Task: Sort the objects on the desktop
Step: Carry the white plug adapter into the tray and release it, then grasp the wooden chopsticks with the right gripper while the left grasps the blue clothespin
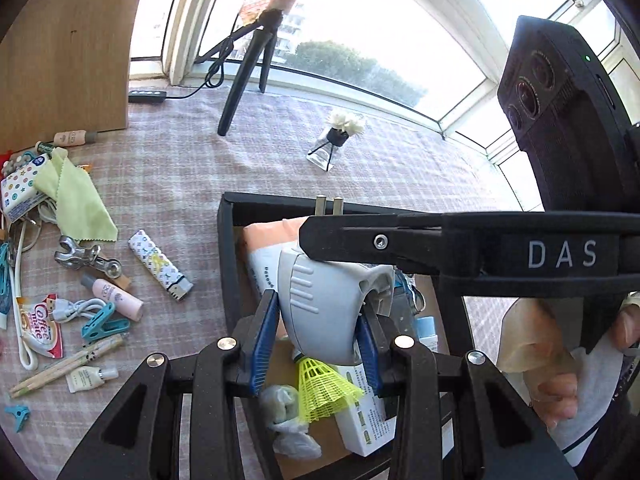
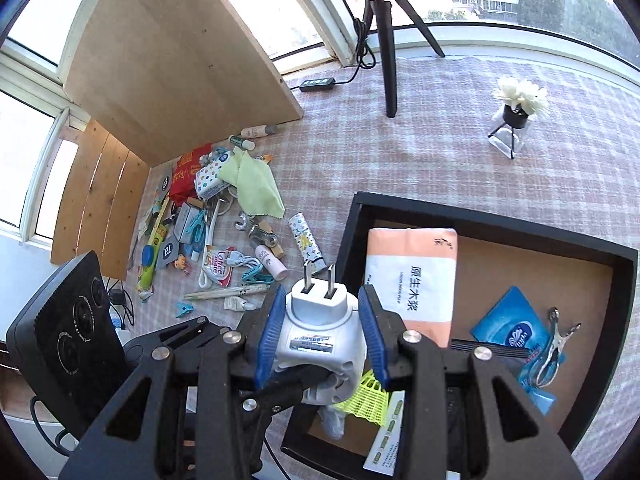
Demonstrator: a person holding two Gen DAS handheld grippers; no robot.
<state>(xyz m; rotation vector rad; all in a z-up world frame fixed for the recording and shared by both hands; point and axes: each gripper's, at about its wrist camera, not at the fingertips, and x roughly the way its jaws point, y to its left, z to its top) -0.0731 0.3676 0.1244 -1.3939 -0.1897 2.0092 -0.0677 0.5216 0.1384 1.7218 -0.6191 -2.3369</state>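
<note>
- Here's the white moulded-plastic plug adapter (image 2: pixel 320 332), smooth and rounded, ribbed on one side, two flat metal prongs pointing up and away, held in the air above the near corner of the tray.
- Both tools have it: the right gripper (image 2: pixel 320 332) presses its ridged blue pads (image 2: pixel 269 330) on the adapter's two flanks just below the prongs.
- The left gripper (image 1: pixel 316 328) clamps the same adapter lower down on its body, blue pads (image 1: pixel 264 336) tight on either side, and the right gripper's black finger lies across the top in that view.
- Underneath sits the shallow black-walled tray (image 2: pixel 352 220) with a brown cardboard floor.
- In the tray: a soft peach-and-white tissue pack (image 2: pixel 412 276), a glossy blue tissue packet (image 2: pixel 510 332), a metal clip (image 2: pixel 554 344), a neon-yellow plastic shuttlecock (image 1: pixel 324 388) with its mesh skirt, and a white carton (image 1: pixel 364 420).
- All of it rests on a pink checked tablecloth (image 2: pixel 440 152), woven and matte.
- Off to the left lies the loose clutter: a pale-green cloth with zigzag edge (image 2: pixel 256 188), a patterned white lighter (image 2: pixel 306 242), a teal clothes peg (image 1: pixel 105 322), a white USB cable (image 1: pixel 72 308).
- Far back stand a black tripod (image 2: pixel 388 60) and a small glass vase of white flowers (image 2: pixel 516 116).
</note>
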